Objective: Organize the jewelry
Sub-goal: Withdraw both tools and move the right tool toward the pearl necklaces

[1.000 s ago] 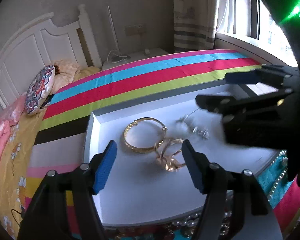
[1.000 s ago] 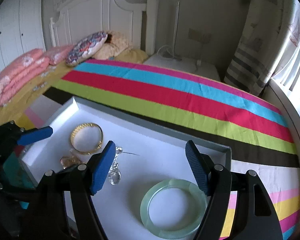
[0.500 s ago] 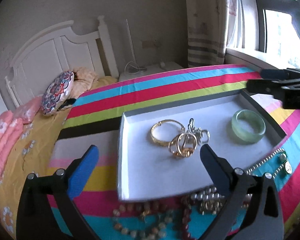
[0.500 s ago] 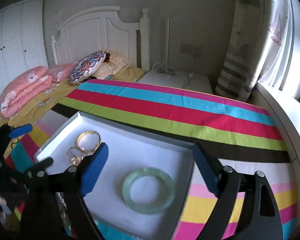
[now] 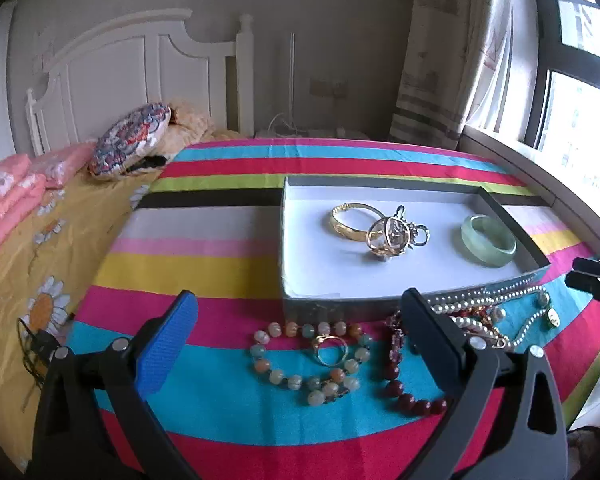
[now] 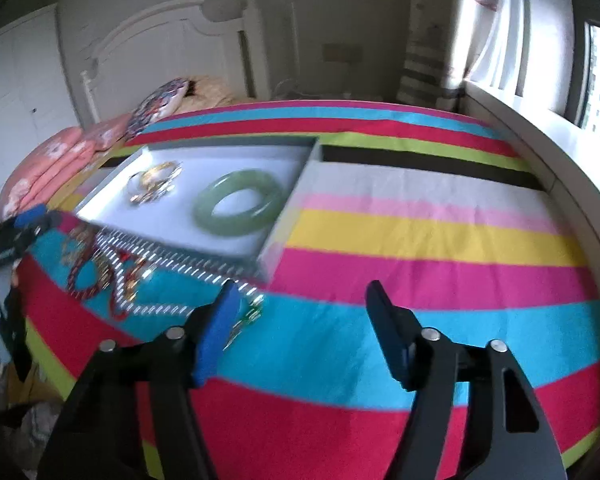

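Note:
A shallow grey tray with a white floor lies on the striped bedspread. In it are a gold bangle, tangled gold rings and a green jade bangle. In front of the tray lie a pastel bead bracelet around a gold ring, a dark red bead string and pearl strands. My left gripper hovers wide open over the bracelet, empty. My right gripper, empty, has its jaws closing above the bedspread right of the pearls.
The striped bedspread runs wide to the tray's right. Pillows and a white headboard sit at the far end. A window ledge and curtain border the right side. The right gripper's fingers show at the left view's right edge.
Both grippers pulled back from the tray toward the bed's near edge. The left jaws widened. Loose bead strings and pearls in front of the tray came into view.

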Motion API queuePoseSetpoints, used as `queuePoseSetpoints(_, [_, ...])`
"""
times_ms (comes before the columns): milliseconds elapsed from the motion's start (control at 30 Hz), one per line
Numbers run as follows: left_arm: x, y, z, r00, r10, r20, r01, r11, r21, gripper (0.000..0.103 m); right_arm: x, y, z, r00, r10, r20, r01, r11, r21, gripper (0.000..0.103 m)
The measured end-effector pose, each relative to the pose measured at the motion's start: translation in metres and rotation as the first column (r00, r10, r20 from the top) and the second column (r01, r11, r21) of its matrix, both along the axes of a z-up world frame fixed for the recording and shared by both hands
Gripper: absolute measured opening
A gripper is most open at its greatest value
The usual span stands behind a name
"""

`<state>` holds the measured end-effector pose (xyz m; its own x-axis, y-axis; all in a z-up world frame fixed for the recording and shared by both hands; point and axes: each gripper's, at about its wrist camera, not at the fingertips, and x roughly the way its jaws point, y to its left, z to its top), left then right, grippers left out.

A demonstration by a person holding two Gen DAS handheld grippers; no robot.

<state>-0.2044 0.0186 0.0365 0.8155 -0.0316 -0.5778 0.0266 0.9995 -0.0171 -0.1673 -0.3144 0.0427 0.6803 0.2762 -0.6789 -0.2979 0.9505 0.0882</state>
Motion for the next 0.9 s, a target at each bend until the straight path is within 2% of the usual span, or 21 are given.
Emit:
queuePoseSetpoints(100, [-0.007, 0.003, 0.002, 1.0, 0.014, 0.016, -0.015, 0.999, 0.049, 0.1, -0.008, 0.019, -0.004, 0.997, 0.071, 0.005, -0.071, 0.997, 0.01, 0.059])
queuePoseSetpoints(200, [-0.009, 0.012, 0.003, 1.0, 0.029, 0.012, -0.029, 0.999, 0.024, 0.1, -0.008, 0.043, -0.004, 0.988, 0.157, -0.006, -0.157, 0.987, 0.025, 0.051])
queuePoseSetpoints(333, [-0.011, 0.024, 0.005, 0.999, 0.053, 0.008, -0.053, 0.999, 0.005, 0.1, -0.006, 0.08, -0.002, 0.958, 0.286, -0.019, -0.286, 0.958, -0.008, 0.036])
queuePoseSetpoints(433, [-0.012, 0.024, 0.004, 0.999, 0.046, -0.007, -0.046, 0.998, 0.043, 0.1, 0.002, 0.108, 0.0, 0.943, 0.331, -0.034, -0.332, 0.941, -0.063, 0.028])
queuePoseSetpoints(600, [-0.023, 0.022, 0.0, 0.999, 0.031, -0.019, -0.029, 0.994, 0.103, 0.1, 0.015, 0.141, 0.006, 0.919, 0.391, -0.052, -0.394, 0.914, -0.092, 0.022])
queuePoseSetpoints(767, [-0.029, 0.034, -0.004, 0.999, 0.003, -0.044, -0.001, 0.999, 0.033, 0.1, 0.024, 0.15, -0.005, 0.902, 0.416, -0.116, -0.426, 0.901, -0.079, 0.02])
queuePoseSetpoints(900, [-0.028, 0.026, -0.005, 0.998, -0.03, -0.048, 0.032, 0.999, 0.033, 0.1, 0.024, 0.157, -0.006, 0.878, 0.46, -0.133, -0.472, 0.877, -0.087, 0.02])
